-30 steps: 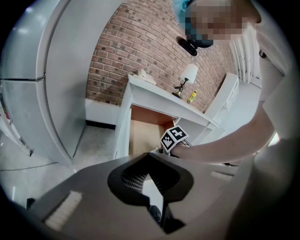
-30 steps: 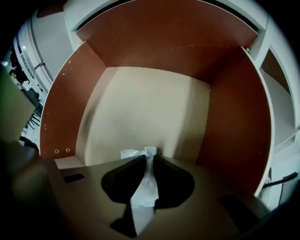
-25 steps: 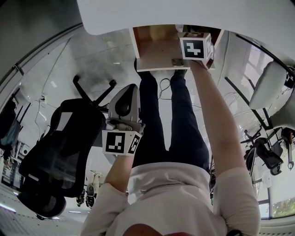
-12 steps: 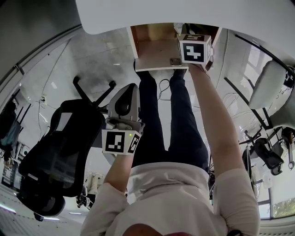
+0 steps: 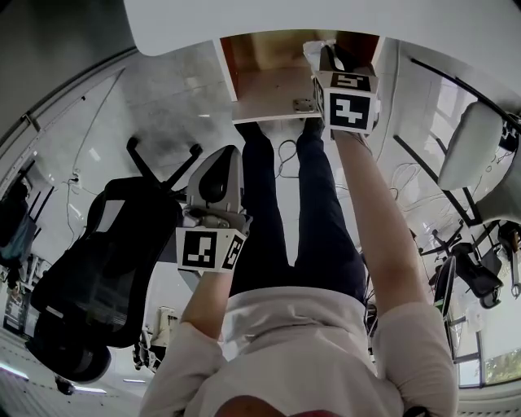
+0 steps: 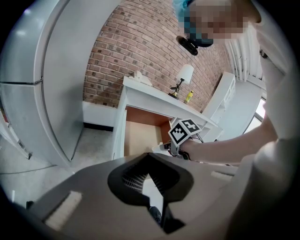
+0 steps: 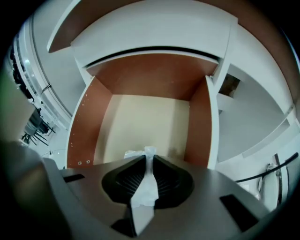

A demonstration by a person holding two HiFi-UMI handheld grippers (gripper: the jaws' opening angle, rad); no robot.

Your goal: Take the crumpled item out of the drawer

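Your right gripper [image 7: 149,161] is clamped on the crumpled white item [image 7: 143,197]. The right gripper view shows the paper-like wad pinched flat between the two pads, with a small tuft poking out past the tips. You hold it near its middle, which looks like the sensible choice, since a light wad gripped at an edge could tear or slip free.

The gripper points steeply down into the open drawer [image 7: 86,129]. The item seems to hang clear of the pale drawer floor, and nothing else shows inside. In the head view the gripper sits over the drawer's right front corner, just under the edge of the white desk [image 5: 269,20]. So I judge the item lifted but not yet carried out past the drawer front. The move that remains calls for drawing it back toward you without brushing the desk edge above.

Your left gripper [image 6: 149,176] has its jaws together at the tips with nothing between them. You keep it low beside your thigh, near the black office chair [image 5: 114,252] and well apart from the drawer, likely so it stays out of the working arm's path.
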